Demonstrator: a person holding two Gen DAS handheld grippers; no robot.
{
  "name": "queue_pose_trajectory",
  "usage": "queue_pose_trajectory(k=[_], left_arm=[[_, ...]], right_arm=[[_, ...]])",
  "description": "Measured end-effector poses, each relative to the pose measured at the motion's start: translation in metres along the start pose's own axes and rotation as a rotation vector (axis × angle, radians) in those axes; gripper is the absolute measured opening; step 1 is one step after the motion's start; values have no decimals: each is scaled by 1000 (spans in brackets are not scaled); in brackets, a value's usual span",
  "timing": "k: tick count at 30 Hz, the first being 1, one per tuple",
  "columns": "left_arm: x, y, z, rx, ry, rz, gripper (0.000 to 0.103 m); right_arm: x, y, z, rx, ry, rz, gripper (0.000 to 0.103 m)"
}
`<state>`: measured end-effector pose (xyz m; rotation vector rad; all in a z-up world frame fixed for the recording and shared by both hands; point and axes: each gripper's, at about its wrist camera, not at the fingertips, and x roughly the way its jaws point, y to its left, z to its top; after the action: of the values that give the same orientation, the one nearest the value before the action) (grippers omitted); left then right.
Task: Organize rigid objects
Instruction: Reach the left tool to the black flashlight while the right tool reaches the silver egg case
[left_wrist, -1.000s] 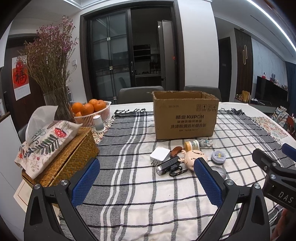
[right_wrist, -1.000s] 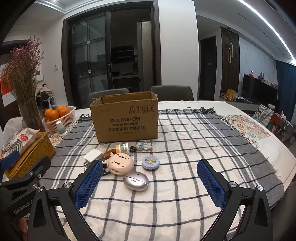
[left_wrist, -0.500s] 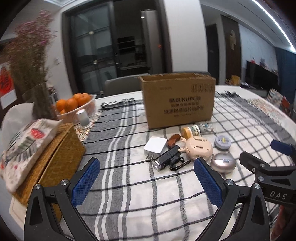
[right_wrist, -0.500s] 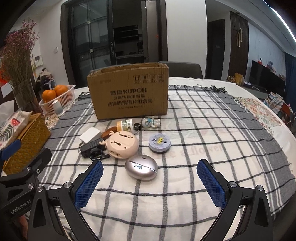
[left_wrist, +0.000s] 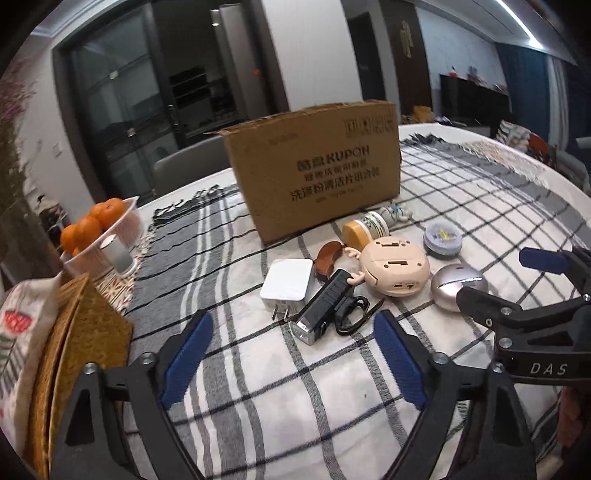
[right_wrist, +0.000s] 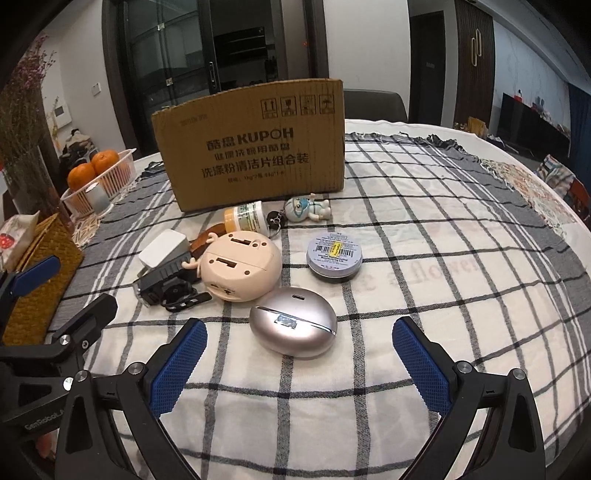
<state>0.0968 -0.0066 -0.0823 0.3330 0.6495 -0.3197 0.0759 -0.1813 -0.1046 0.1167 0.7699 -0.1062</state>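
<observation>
The inside of the cardboard box (right_wrist: 255, 147) cannot be seen from either wrist view; only its printed front wall is shown. The brown object (left_wrist: 328, 254) behind the black flashlight (left_wrist: 325, 306) is largely covered and cannot be identified, and the white charger (right_wrist: 162, 247) is half hidden in the right view. The right edge of the silver egg-shaped case (left_wrist: 452, 286) is cut off by the right gripper (right_wrist: 295, 362) in the left view.

The flashlight is laid on the checked cloth of the counter (right_wrist: 424, 258), its long axis running diagonally, lens end turned toward the left gripper (left_wrist: 291, 358). The egg-shaped case (right_wrist: 293, 325) is set with its long axis roughly crosswise, just beyond the right jaws. Beside it, the beige round toy (right_wrist: 242, 269) and the round tin (right_wrist: 334, 256) are grouped in front of the box.

Both pairs of jaws are spread wide and nothing is held between them.
</observation>
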Motion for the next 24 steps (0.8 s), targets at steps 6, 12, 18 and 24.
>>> queue_pose_trajectory(k=[6, 12, 18, 24], left_arm=[[28, 0, 3, 72, 43, -61, 68], [44, -3, 3, 153, 76, -73, 49], [52, -6, -1, 229, 101, -82, 31], [56, -7, 2, 281, 100, -94, 26]], right_arm=[[21, 1, 2, 23, 39, -11, 95], [35, 4, 3, 28, 79, -10, 90], [40, 3, 2, 42, 97, -7, 88], [48, 5, 2, 38, 117, 4, 84]])
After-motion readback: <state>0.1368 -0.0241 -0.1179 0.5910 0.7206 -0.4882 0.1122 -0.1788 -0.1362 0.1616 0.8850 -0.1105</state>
